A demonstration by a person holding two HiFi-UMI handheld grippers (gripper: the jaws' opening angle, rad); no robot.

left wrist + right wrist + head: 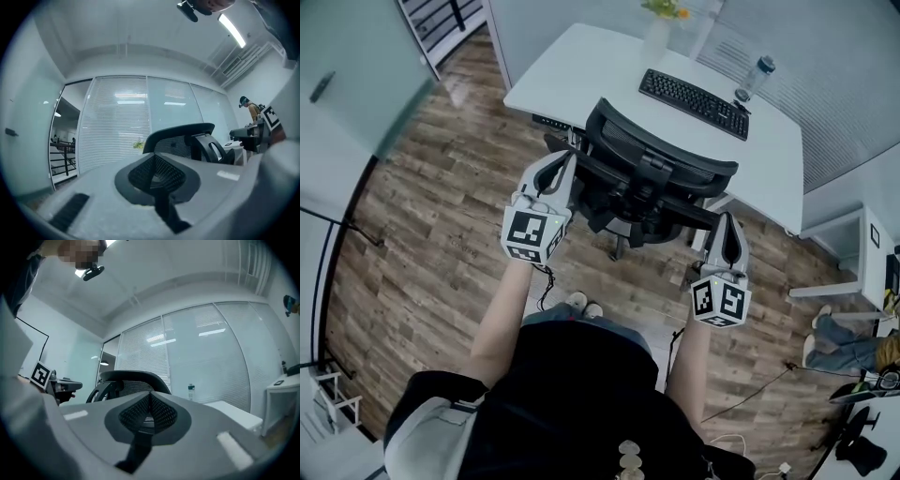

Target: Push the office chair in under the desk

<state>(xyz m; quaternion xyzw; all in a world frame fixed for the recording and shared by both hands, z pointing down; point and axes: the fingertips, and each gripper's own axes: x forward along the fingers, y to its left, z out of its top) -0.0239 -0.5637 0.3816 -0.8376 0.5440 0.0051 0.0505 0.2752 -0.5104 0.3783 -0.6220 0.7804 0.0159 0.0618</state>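
1 chair [661, 173], 1 desk [572, 70], 1 kbd [694, 103], 1 bottle [756, 77].

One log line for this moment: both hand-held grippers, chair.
left hand-held gripper: shut, empty | right hand-held gripper: shut, empty | office chair: at desk edge, not pushed in

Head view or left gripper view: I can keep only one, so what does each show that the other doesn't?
Only the head view: the keyboard and the bottle. Only the left gripper view: the ceiling light. Both: the chair and the left claw, shut with nothing in it.
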